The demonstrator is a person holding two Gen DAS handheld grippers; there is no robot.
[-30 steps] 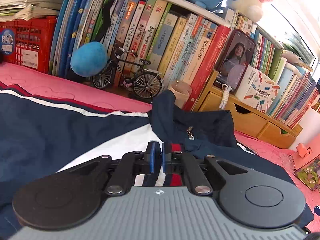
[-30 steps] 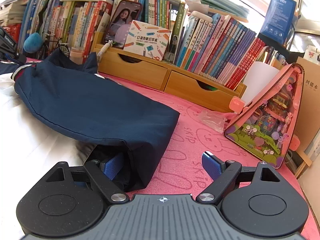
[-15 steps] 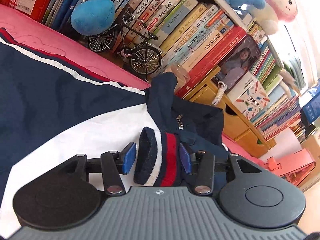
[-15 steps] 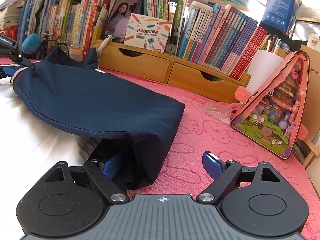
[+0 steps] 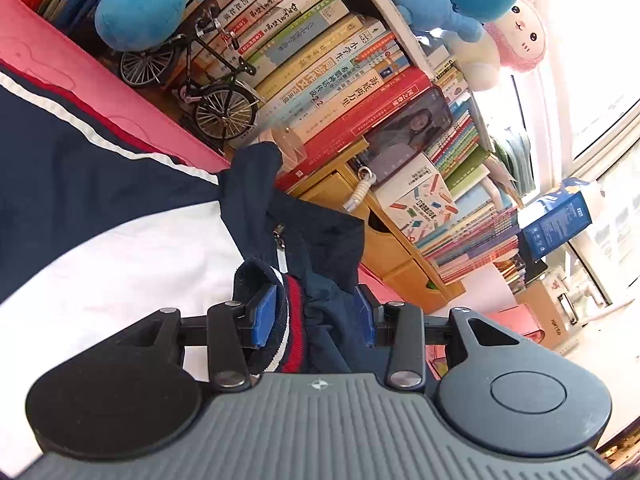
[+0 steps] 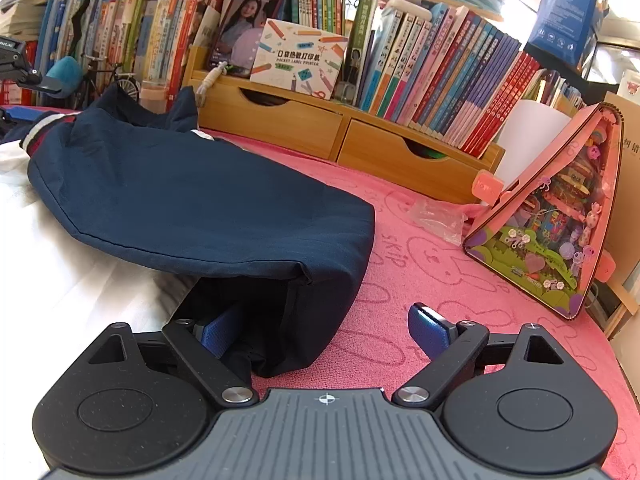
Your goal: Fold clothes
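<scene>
The navy jacket (image 6: 192,200) is lying on the pink bunny-print cloth (image 6: 420,264) covering the bench, in front of the wooden drawer organizer (image 6: 340,132), with one sleeve folded over its white front panel (image 5: 132,256).

The left gripper (image 5: 316,312) is hovering at the sleeve's striped cuff (image 5: 280,312), on the side of the jacket away from the organizer's drawers. Its jaws have just been opening and are standing partly apart with the cuff and bunched navy cloth between them; the left pad is lying against the cuff, the right pad near the cloth, with no clear pinch.

The right gripper (image 6: 320,328) is sitting at the folded sleeve's near end, nearer the camera than the organizer. Its jaws have just been opening further and are spread wide: the left finger (image 6: 218,330) is tucked under the navy fold, the right finger (image 6: 428,330) standing free above the pink cloth, gripping nothing.
</scene>
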